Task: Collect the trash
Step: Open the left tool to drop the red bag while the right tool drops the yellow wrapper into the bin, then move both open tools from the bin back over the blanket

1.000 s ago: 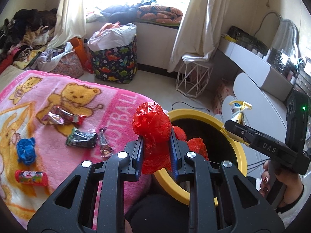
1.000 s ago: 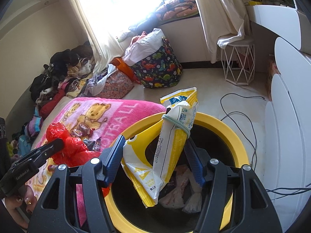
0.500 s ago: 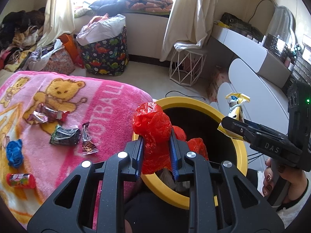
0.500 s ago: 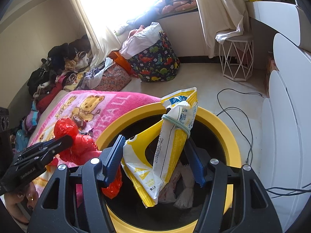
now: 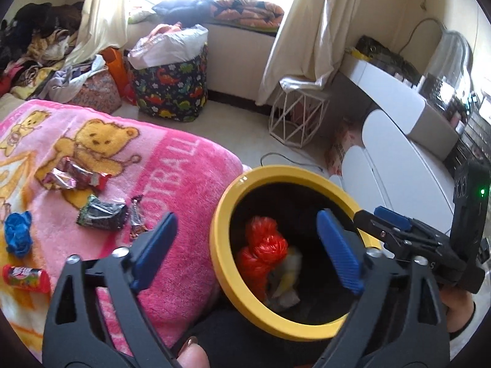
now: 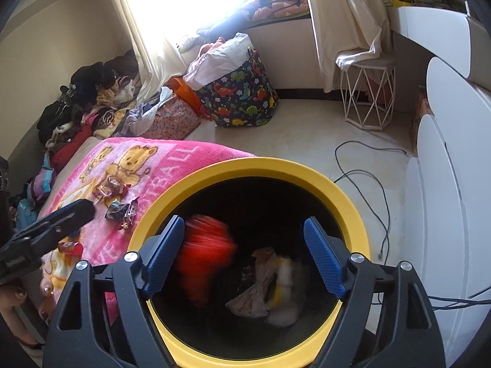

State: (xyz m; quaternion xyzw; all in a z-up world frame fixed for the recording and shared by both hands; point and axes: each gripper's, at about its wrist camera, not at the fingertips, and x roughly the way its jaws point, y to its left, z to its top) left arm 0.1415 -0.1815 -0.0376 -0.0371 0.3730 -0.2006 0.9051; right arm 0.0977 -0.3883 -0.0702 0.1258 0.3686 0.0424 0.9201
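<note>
A crumpled red plastic bag (image 5: 264,245) is seen inside the yellow-rimmed bin (image 5: 221,263), in the lower centre of the left wrist view; in the right wrist view it is blurred, at the left side of the bin's dark interior. Beside it, at the bottom of the bin, a yellow-and-white packet (image 6: 276,288) is seen among pale wrappers. The left gripper (image 5: 245,245) is held over the bin's rim with its blue-padded jaws spread wide and nothing between them. The right gripper (image 6: 245,254) is likewise held above the bin mouth, jaws wide apart and empty. To the left of the bin, a pink teddy-bear blanket (image 5: 129,165) is spread, and more trash is scattered on it: a dark foil wrapper (image 5: 102,216), a silver-red wrapper (image 5: 72,178), a blue crumpled piece (image 5: 18,233) and a red candy tube (image 5: 26,277) at the left edge. In the upper centre, a dinosaur-print basket (image 5: 172,89) is placed on the floor, with a white wire stool (image 5: 297,119) to its right.
</note>
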